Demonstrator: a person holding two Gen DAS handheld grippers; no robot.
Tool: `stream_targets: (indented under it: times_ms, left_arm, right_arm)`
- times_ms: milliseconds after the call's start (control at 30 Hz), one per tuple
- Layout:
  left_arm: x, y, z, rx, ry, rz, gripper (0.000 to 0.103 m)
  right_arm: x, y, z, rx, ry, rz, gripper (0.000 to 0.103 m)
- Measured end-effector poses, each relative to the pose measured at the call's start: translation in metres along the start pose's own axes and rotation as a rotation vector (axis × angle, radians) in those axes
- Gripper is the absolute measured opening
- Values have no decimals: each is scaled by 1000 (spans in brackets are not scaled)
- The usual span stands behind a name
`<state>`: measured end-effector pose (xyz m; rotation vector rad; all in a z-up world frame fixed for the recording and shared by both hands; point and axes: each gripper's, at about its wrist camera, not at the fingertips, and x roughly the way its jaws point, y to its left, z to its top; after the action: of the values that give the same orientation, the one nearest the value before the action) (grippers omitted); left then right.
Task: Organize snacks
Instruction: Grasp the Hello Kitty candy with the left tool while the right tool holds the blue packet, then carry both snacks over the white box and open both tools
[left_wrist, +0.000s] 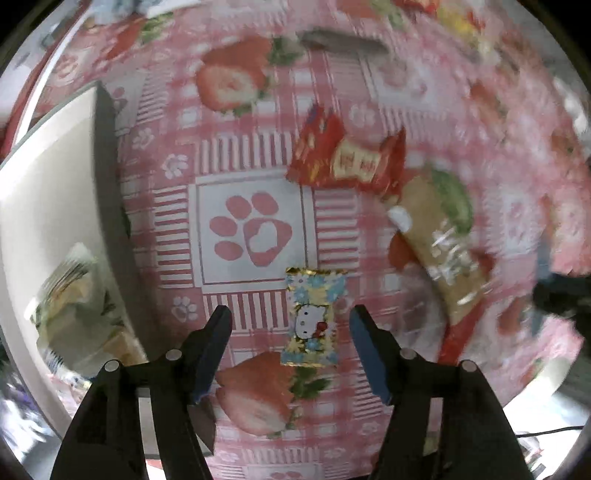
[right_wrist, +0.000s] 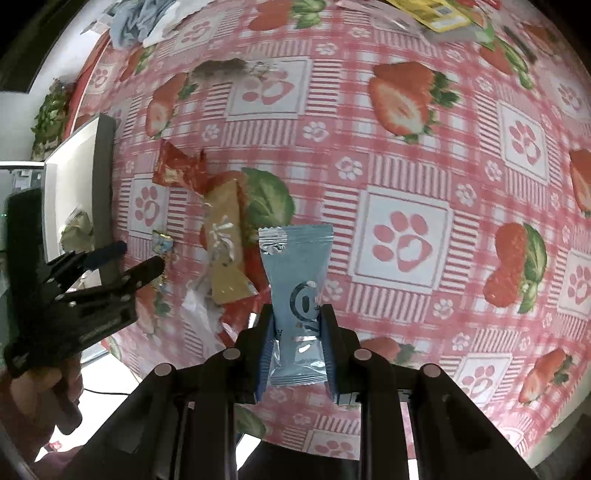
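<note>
Strawberry tablecloth (right_wrist: 406, 177): right gripper (right_wrist: 297, 328) tight on blue packet (right_wrist: 295, 266), left gripper (left_wrist: 290, 321) wide apart w/ kitty candy (left_wrist: 313, 317) between.

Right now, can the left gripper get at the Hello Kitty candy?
Probably yes: the left gripper is open, its fingers either side of the Hello Kitty candy, which lies alone on the tablecloth; nothing blocks it.

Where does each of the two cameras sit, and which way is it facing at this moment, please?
Left wrist: on the left tongs, looking down at a Hello Kitty candy between its open fingers; white box on its left.
Right wrist: on the right tongs, facing the strawberry tablecloth, shut on a blue packet; the left tongs and hand show.
Shared: the candy, red wrapper, tan bar, box.
</note>
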<state>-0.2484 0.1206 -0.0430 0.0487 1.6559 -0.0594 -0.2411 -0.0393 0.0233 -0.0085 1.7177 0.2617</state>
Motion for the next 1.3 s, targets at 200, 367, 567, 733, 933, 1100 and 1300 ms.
stream_targets:
  times_ms: [200,367,567,733,933,1100,1300]
  left_arm:
    - [5,-13,-6,73,-15,12,52]
    - [-1,-12,-6,58,-33,-26,28]
    - [-30,7,-21,8,-115,-87,27]
    - [-59,21,-32,-31,-183,-126,27]
    - [-88,46,-52,-63,-259,-133,27]
    - [-93,71,-65,-125,-287,-123,27]
    - [-97,106,-83,-207,-311,-108,27]
  right_arm:
    - [-3,-8,-3,15,-5,14,26]
    - [3,-1,0,3,-1,12,26]
    - [1,17,3,-35,-6,11,26]
    - [-1,41,12,-81,-10,18,26]
    - [-1,83,22,-164,-13,31,26]
    - [4,122,25,-238,-6,38,26]
    - [11,167,29,-317,3,37,26]
